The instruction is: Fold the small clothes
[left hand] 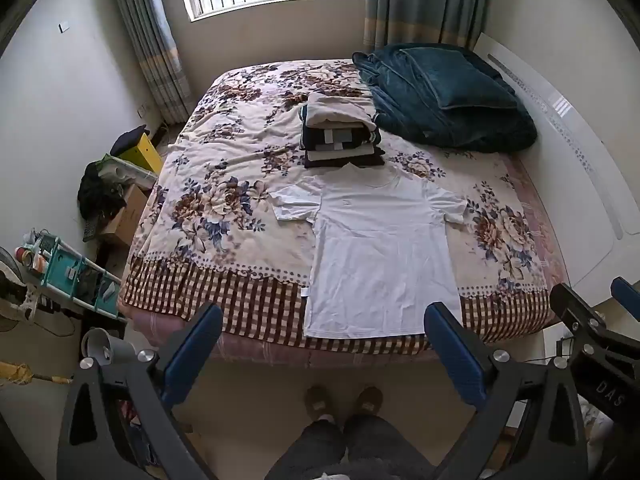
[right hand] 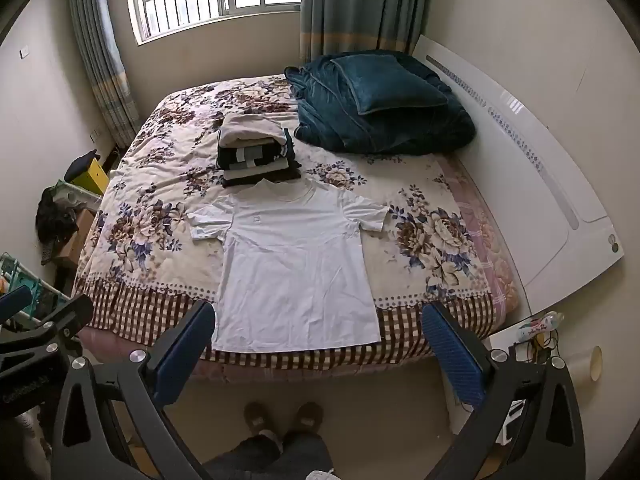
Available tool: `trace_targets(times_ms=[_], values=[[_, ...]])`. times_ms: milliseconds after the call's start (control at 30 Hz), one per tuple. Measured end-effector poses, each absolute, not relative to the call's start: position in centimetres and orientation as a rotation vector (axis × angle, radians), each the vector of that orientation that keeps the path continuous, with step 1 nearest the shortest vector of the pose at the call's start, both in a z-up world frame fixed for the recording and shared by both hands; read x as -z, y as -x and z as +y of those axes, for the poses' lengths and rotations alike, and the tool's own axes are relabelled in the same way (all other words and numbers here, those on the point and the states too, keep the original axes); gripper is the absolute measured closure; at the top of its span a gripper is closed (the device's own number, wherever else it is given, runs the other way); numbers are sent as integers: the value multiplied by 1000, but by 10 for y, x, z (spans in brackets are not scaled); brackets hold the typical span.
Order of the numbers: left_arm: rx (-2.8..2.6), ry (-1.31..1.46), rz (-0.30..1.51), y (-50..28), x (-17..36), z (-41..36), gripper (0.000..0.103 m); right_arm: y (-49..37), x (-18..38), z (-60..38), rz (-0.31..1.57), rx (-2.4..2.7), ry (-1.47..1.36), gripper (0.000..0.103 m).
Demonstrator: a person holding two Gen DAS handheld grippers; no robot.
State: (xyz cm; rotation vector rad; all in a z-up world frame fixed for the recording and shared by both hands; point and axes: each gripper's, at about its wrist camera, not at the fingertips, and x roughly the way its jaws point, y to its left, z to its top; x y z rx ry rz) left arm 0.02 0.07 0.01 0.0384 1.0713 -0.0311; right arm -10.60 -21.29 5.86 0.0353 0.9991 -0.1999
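Note:
A white T-shirt (left hand: 380,252) lies flat on the floral bedspread, collar away from me, hem at the near edge of the bed; it also shows in the right wrist view (right hand: 296,268). A stack of folded clothes (left hand: 340,136) sits just beyond its collar, also seen in the right wrist view (right hand: 256,148). My left gripper (left hand: 324,344) is open and empty, held above the floor short of the bed's near edge. My right gripper (right hand: 320,340) is open and empty, beside the left one, and shows at the right edge of the left wrist view (left hand: 592,304).
A dark teal blanket with a pillow (left hand: 444,96) lies at the bed's far right by the white headboard (left hand: 576,184). Boxes and a teal rack (left hand: 68,272) stand on the floor at left. A nightstand with a cup (right hand: 592,364) is at right. The person's feet (left hand: 344,400) stand below.

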Motion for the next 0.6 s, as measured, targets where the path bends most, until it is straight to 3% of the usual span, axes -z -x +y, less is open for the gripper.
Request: trace_targets(times_ms=[600], values=[[26, -42, 1052, -2, -3, 4, 0, 104, -62, -210, 1006, 190, -29, 0]])
